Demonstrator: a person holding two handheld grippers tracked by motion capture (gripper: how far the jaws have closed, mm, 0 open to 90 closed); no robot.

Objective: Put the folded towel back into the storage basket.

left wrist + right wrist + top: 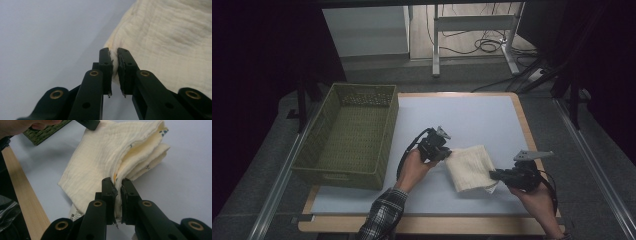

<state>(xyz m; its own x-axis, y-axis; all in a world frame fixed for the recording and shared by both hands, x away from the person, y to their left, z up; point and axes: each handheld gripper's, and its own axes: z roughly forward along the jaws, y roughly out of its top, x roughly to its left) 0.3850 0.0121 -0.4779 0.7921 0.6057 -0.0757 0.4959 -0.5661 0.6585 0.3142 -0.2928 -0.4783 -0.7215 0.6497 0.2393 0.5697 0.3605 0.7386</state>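
Black jaws of the right gripper pinch the near edge of the folded cream muslin cloth, its layers caught between the narrow pads. Likewise the left gripper is clamped on a corner of the cloth at its opposite side. From the high view the cloth lies on the pale blue table mat between both hands, with a green woven basket to the left. A small label under the cloth appears in the right gripper view.

Lab: dark curtains, floor cables, railed table
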